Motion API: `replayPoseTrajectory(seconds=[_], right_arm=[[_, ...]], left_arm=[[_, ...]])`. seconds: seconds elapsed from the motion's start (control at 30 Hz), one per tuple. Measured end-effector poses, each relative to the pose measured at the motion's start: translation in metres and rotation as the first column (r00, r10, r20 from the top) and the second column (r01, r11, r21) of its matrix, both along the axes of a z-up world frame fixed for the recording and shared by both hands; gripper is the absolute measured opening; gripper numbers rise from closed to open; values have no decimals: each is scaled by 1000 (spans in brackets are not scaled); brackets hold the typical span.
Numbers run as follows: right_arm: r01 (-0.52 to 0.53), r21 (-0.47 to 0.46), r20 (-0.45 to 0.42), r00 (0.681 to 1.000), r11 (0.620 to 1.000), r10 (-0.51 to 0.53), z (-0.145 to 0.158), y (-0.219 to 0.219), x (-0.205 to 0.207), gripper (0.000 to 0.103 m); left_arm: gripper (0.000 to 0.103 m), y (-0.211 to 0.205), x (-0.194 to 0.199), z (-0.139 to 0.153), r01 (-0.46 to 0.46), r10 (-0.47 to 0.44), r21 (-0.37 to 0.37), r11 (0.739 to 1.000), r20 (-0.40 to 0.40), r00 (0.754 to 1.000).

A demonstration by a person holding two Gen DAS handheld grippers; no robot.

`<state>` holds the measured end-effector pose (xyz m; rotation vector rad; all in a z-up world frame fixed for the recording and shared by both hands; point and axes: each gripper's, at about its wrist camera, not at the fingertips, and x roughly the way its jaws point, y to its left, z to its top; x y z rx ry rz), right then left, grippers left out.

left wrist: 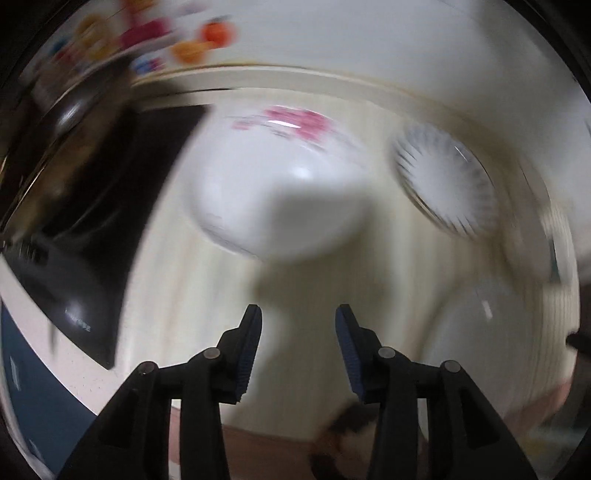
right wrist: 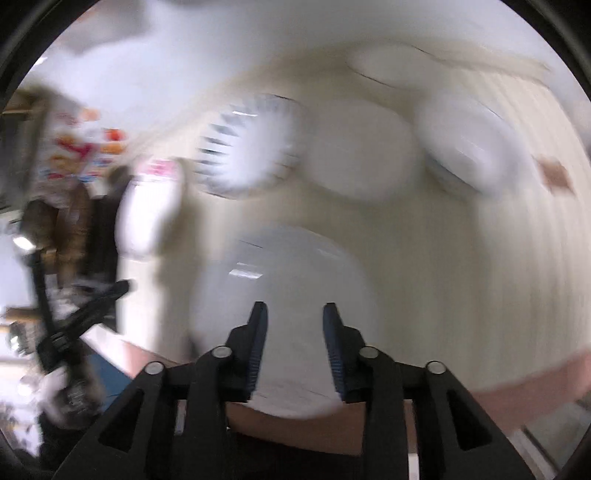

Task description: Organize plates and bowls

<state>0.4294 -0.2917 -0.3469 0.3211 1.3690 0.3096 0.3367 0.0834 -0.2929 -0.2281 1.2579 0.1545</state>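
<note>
On the cream, ribbed tabletop [left wrist: 155, 280], both wrist views heavily motion-blurred. Left gripper [left wrist: 298, 317]: fingers spread, nothing between the pads, only bare table and shadow showing in the gap. Beyond it, a white floral bowl [left wrist: 273, 177] with pink flowers on its far inner wall sits on the table, well clear of the fingertips. To its right, apart from it, a ray-patterned dish [left wrist: 443, 177] with dark radial strokes round the rim. A black flat slab [left wrist: 92, 236] lies along the table's left edge; colourful packaging [left wrist: 147, 33] at the far left, too blurred to identify. Right gripper [right wrist: 294, 317]: fingers spread, pads not pressing anything. A large plain white plate [right wrist: 288, 280] lies on the table directly below and ahead of the fingers; contact cannot be determined from the blur. Farther back in the right view: another white bowl [right wrist: 469, 147] at upper right and a plain round dish [right wrist: 362, 151] between it and the ray-patterned one.
</note>
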Motion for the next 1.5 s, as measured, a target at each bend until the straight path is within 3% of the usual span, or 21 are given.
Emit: replayPoseTrajectory(seconds=[0.1,0.2,0.4,0.53,0.57,0.6,0.67,0.93,1.03,1.3,1.5], right_arm=[[-115,86,67,992,990,110,9,70,42,42],[-188,125,90,980,974,177,-10,136,98,42],[-294,38,15,956,955,294,-78,240,205,42],[-341,-12,-16,940,940,341,-111,257,234,41],[-348,-20,-23,937,937,348,-117,260,238,36],[-356,-18,-27,934,934,356,-122,264,242,24],[-373,19,-35,927,928,373,-133,271,246,19],[-392,-17,20,919,920,393,-124,264,234,18],[-374,-13,47,926,927,375,-112,249,226,18],[-284,34,79,957,958,281,-65,180,182,18],[-184,64,103,979,981,177,-27,113,131,18]], left_arm=[[39,37,18,-12,-85,85,-24,996,-11,996],[39,69,35,-34,-148,147,-45,988,-33,989],[39,96,68,-70,-210,205,-80,974,-73,976],[39,102,85,-90,-234,224,-128,964,-93,970],[39,103,87,-90,-238,229,-138,961,-78,970],[36,104,90,-89,-238,231,-149,960,-61,971],[34,104,95,-87,-238,234,-159,958,-44,971],[34,94,93,-66,-193,195,-130,973,4,981],[34,81,72,-50,-162,167,-116,980,29,986],[34,44,61,-5,-40,47,-108,993,60,997],[34,-9,54,17,93,-90,-108,990,33,995]])
